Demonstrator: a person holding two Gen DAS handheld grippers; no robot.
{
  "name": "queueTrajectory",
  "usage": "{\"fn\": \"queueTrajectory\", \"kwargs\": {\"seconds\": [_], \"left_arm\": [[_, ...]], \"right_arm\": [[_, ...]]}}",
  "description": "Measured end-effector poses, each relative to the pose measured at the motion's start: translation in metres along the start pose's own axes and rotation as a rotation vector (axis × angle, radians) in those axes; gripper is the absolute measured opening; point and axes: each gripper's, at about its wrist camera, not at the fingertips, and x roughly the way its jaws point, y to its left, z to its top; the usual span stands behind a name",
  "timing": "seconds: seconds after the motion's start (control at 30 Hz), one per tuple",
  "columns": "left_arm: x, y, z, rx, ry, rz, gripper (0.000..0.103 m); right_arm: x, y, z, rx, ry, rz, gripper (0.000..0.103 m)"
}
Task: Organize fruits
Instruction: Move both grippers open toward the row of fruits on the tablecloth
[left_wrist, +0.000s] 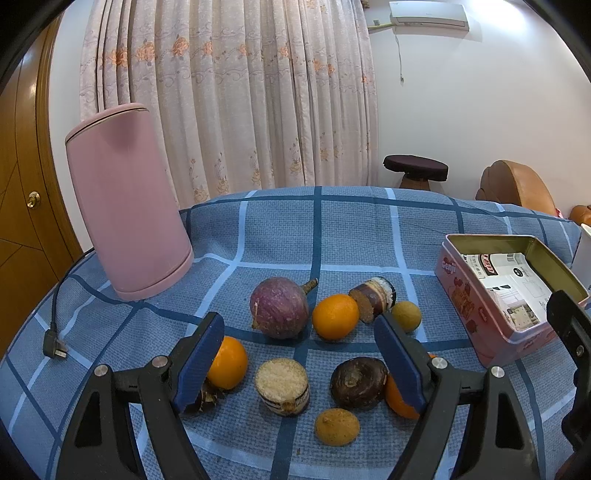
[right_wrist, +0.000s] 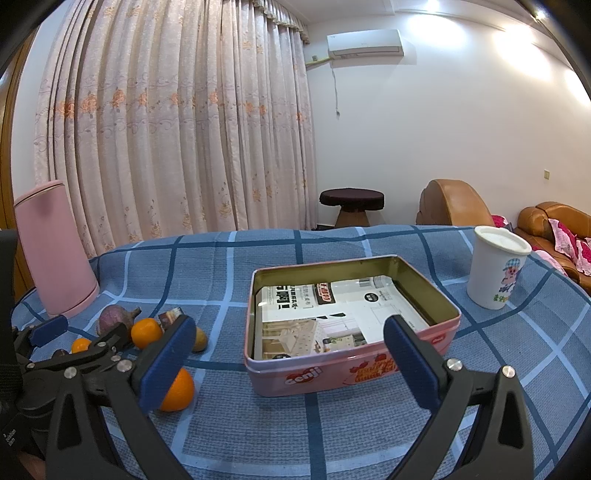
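Both claws stood open and held nothing: the left claw (left_wrist: 299, 363) hung low over the fruit, the right claw (right_wrist: 290, 360) faced the tin (right_wrist: 448, 314). Nothing looked sorted yet. Every fruit I could see lay loose on the worktop (left_wrist: 354, 236) — an orange (left_wrist: 335, 316) and a purple fruit (left_wrist: 279, 307) just ahead of the left claw, a brown one (left_wrist: 357, 382) between its fingers. The tin, right of the left claw, held only printed paper. The whole job seemed left to do.
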Motion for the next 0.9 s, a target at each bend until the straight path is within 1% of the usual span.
{"fn": "queueTrajectory", "kwargs": {"seconds": [0.3,0.37,0.47,0.53,0.67,0.73,0.77,0.8,0.87,0.9], "left_arm": [[-0.002,0.003,-0.001,-0.016,0.002,-0.004,0.084],[-0.002,0.005,-0.002,-0.024,0.005,-0.001,0.084],[-0.002,0.01,-0.002,-0.026,0.011,0.013,0.084],[-0.003,0.013,-0.004,-0.007,0.01,0.032,0.084],[-0.006,0.029,-0.011,-0.012,0.038,0.044,0.084],[-0.009,0.041,-0.015,-0.012,0.05,0.056,0.084],[-0.011,0.047,-0.017,-0.02,0.062,0.063,0.084],[-0.015,0.052,-0.017,-0.009,0.093,0.072,0.084],[-0.019,0.063,-0.021,-0.016,0.093,0.064,0.084],[-0.02,0.068,-0.024,-0.017,0.073,0.067,0.084]], "right_arm": [[-0.002,0.005,-0.001,-0.007,0.0,0.011,0.103],[-0.002,0.006,-0.002,-0.012,0.0,0.017,0.101],[-0.001,0.007,-0.003,-0.021,0.011,0.035,0.096],[0.001,0.008,-0.003,-0.027,0.027,0.053,0.089],[0.004,0.01,-0.005,-0.031,0.067,0.105,0.079],[0.007,0.013,-0.007,-0.037,0.1,0.15,0.071],[0.01,0.015,-0.008,-0.04,0.125,0.182,0.07],[0.012,0.017,-0.009,-0.042,0.145,0.209,0.068],[0.016,0.022,-0.013,-0.05,0.179,0.256,0.067],[0.017,0.026,-0.015,-0.057,0.196,0.282,0.067]]}}
